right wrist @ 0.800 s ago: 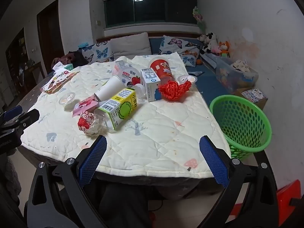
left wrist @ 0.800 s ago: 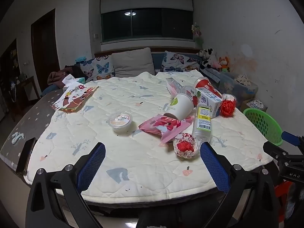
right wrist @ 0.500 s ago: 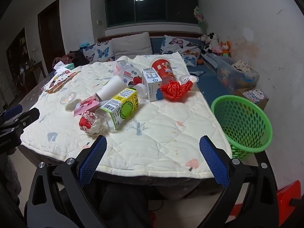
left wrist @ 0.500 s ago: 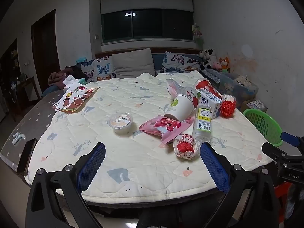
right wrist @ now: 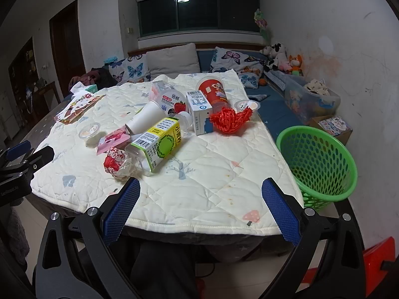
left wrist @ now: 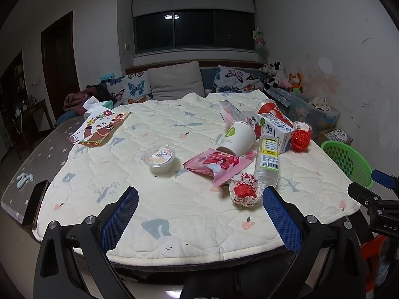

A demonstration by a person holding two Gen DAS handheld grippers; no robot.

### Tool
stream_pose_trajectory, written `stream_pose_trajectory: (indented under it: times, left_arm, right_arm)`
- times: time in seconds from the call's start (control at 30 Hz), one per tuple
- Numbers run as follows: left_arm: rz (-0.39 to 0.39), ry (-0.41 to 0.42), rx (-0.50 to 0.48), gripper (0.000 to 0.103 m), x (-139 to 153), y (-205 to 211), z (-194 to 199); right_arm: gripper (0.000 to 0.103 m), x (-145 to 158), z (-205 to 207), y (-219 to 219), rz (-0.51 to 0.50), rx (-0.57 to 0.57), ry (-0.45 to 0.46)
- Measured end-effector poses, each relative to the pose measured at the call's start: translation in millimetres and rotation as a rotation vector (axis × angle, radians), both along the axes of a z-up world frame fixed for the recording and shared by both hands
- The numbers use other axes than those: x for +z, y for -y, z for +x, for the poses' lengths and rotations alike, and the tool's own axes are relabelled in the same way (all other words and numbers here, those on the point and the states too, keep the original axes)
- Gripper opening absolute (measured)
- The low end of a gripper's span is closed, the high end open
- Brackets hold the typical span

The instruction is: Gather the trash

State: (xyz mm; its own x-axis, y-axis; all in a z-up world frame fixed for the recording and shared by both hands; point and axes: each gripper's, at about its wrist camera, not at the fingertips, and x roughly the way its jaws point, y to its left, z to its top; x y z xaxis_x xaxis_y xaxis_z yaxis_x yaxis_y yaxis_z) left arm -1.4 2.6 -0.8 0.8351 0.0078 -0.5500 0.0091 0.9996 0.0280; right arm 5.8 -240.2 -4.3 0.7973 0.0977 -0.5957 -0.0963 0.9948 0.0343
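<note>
Quilted cream cover [left wrist: 189, 206] over table, litter clustered toward far right. Crumpled red-and-white wrapper [left wrist: 245, 190] nearest, just beyond right blue pad of left tongs [left wrist: 199, 218]; touching it, clear bottle with yellow-green label [right wrist: 155, 144] lying on side. Pink snack packet [left wrist: 219, 164] flat beneath tipped white paper cup [left wrist: 239, 138]. Small lidded tub [left wrist: 160, 157] standing apart to left. Farther back: yoghurt cup with strawberry print [right wrist: 172, 102], white-and-blue carton [right wrist: 199, 109], red cup [right wrist: 213, 92] on its side, red mesh ball [right wrist: 230, 120] beside carton. Green perforated basket [right wrist: 321, 164] off right edge of table, on floor. Left tongs spread wide, grasping nothing, held at near table edge. Right tongs [right wrist: 199, 215] likewise spread and unloaded, at near right corner. Picture book [left wrist: 99, 127] at far left of cover; dark phone [left wrist: 36, 205] on near left rim.
</note>
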Motion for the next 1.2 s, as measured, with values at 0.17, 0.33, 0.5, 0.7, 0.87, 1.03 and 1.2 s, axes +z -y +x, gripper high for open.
stream_pose_trajectory:
  times: [0.17,0.33,0.5,0.7,0.87,1.03,1.2]
  left_arm:
    - [0.002,-0.002,0.001,0.097,-1.5,0.3,0.5]
    - [-0.001,-0.006,0.006,0.097,-2.4,0.4,2.8]
    - [-0.004,-0.008,0.007,0.097,-3.0,-0.4,4.3]
    - [-0.003,-0.005,0.008,0.097,-3.3,-0.4,4.2]
    - [-0.001,-0.008,0.009,0.097,-3.4,-0.6,5.2]
    - [-0.004,-0.006,0.012,0.097,-4.3,-2.3,5.1]
    - [-0.002,-0.008,0.012,0.097,-4.4,-2.7,5.2]
  right_arm:
    - [0.097,-0.4,0.7,-0.2,0.000,0.001,-0.003]
    - [0.097,-1.3,0.9,-0.9,-0.001,0.004,-0.003]
    - [0.097,-1.5,1.3,-0.9,0.001,0.004,-0.007]
    - [0.097,-1.9,1.4,-1.3,-0.002,0.004,-0.007]
    - [0.097,-2.7,2.0,-1.7,-0.002,0.007,-0.009]
    - [0.097,-3.4,2.0,-3.0,-0.005,0.009,-0.009]
    - [0.097,-3.3,2.0,-3.8,-0.006,0.008,-0.007]
